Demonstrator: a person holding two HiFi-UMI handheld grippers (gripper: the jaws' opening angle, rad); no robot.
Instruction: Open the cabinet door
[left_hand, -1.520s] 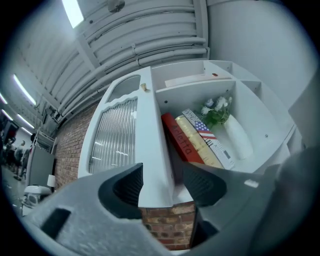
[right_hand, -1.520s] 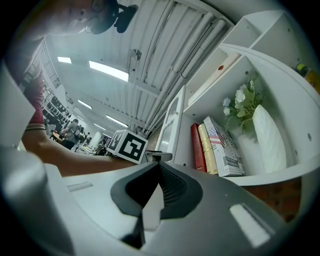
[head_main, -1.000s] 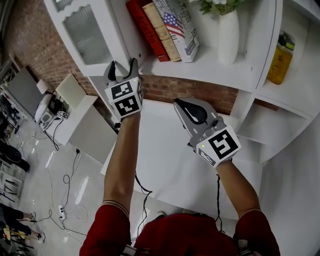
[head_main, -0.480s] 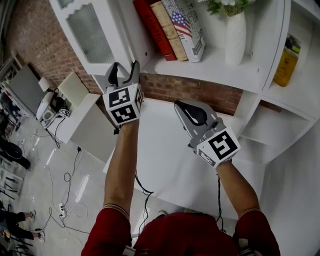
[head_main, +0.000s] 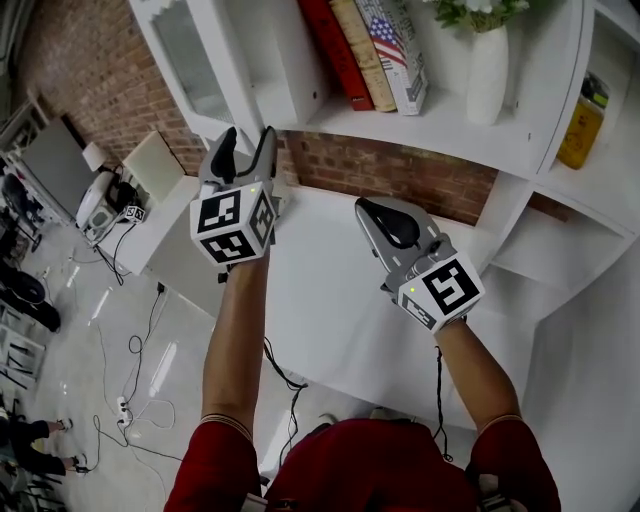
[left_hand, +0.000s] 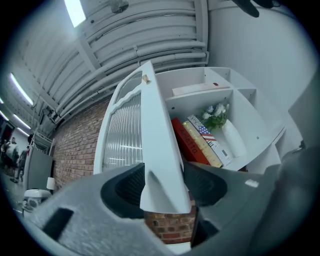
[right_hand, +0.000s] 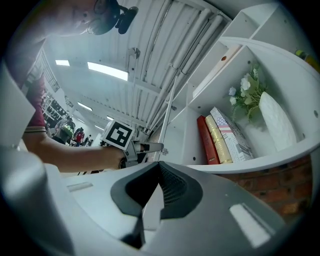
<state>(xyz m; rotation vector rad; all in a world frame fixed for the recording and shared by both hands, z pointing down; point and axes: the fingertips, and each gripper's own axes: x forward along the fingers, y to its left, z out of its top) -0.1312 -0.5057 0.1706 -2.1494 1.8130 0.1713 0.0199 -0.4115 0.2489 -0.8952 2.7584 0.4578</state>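
Between the jaws of the left claw (head_main: 248, 142) sat the bottom edge of the white wooden cabinet door with a ribbed glass pane (left_hand: 152, 125). The jaws had just been closing and pinched it. The door looked stiff and light, but its glass could break, so the frame seemed best to hold. The right claw (right_hand: 159, 180) was shut and empty.

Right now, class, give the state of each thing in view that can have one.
cabinet door: swung open, lower corner between the left jaws.
left gripper: jaws wide, just been closing around the door; contact unclear.
right gripper: shut, empty.
books: leaning on the shelf.
vase: upright, holding flowers.
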